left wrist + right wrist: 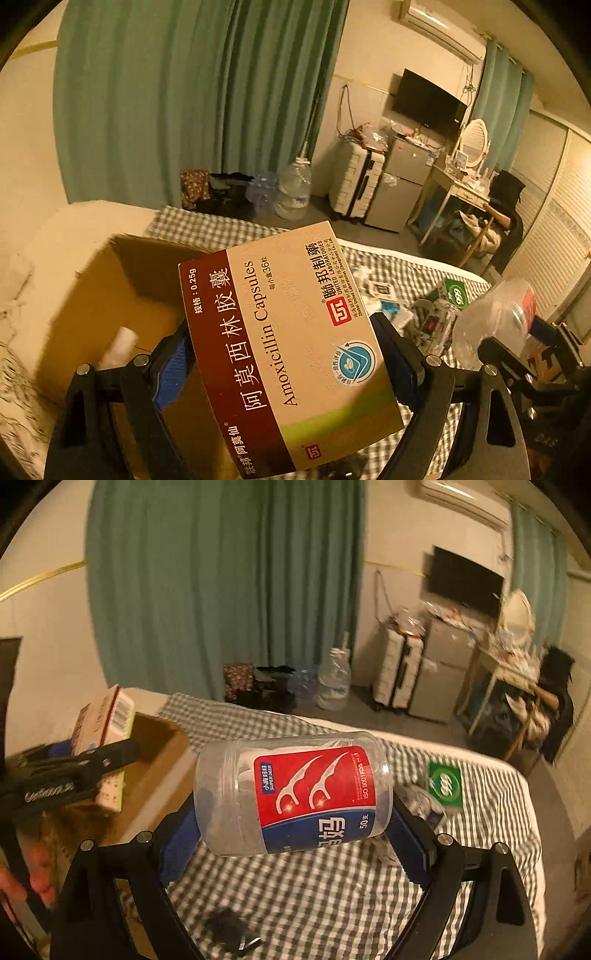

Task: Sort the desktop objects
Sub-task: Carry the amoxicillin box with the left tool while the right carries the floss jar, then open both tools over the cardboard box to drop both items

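The cardboard box (122, 295) stands open at left on the bed, apparently the sorting bin. The left gripper (284, 354) pinches the amoxicillin carton (288, 343) above its edge. The right gripper (291, 812) clamps the floss-pick jar (291, 794) sideways over the checked sheet (314, 886).

The medicine box (288, 347) is showing smooth printed card with a slight sheen. The floss jar (291, 794) is presenting clear glossy plastic under a shiny red and blue label. The carton (122, 295) is showing matt brown cardboard. The bedsheet (332, 886) is reading as soft checked cloth. Gripper fingers (410, 843) are showing matt black plastic with blue textured pads.
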Demonstrator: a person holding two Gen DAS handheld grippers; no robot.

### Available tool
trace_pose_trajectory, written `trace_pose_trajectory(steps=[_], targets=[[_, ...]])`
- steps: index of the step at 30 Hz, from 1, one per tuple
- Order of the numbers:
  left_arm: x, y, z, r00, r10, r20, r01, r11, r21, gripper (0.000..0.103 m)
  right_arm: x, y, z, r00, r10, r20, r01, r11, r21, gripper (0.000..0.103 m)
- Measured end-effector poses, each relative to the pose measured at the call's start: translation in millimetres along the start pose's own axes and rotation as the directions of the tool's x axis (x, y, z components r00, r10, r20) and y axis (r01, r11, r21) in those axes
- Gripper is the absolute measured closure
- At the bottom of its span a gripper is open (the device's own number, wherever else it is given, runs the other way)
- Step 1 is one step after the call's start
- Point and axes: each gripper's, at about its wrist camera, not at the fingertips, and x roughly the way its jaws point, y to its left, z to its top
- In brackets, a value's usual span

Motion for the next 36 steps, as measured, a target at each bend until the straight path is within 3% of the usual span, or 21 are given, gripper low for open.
trace_pose_trajectory(steps=[4, 10, 17, 20, 25, 28, 32, 36], targets=[[-28, 28, 14, 0.995, 0.072, 0.066, -0.073, 0.997, 0.022, 0.013, -8, 39, 18, 0.999, 0.049, -0.004, -0.050, 0.997, -0.056, 0.012], [-51, 77, 32, 0.991, 0.097, 0.088, -0.099, 0.995, 0.019, 0.013, -1, 92, 46, 0.985, 0.171, -0.035, -0.173, 0.984, -0.047, 0.012], [-27, 131, 8, 0.985, 0.174, 0.015, -0.175, 0.984, 0.039, 0.013, 60, 145, 50, 0.949, 0.276, -0.150, -0.275, 0.961, 0.027, 0.012], [-8, 149, -5, 0.986, 0.166, -0.022, -0.166, 0.986, -0.001, 0.013, 83, 160, 46, 0.947, 0.260, -0.189, -0.262, 0.965, 0.014, 0.012], [20, 169, -21, 0.989, 0.119, -0.086, -0.123, 0.991, -0.052, 0.006, 101, 163, 45, 0.933, 0.299, -0.200, -0.295, 0.954, 0.051, 0.011], [29, 171, -26, 0.982, 0.136, -0.127, -0.144, 0.988, -0.051, 0.002, 96, 159, 48, 0.954, 0.270, -0.133, -0.263, 0.962, 0.073, 0.005], [26, 165, -27, 0.977, 0.172, -0.129, -0.177, 0.984, -0.026, 0.002, 81, 142, 60, 0.961, 0.266, -0.077, -0.259, 0.962, 0.087, 0.004], [4, 152, -16, 0.984, 0.164, -0.062, -0.166, 0.986, -0.014, 0.002, 52, 114, 65, 0.977, 0.213, -0.029, -0.210, 0.975, 0.066, 0.004]])
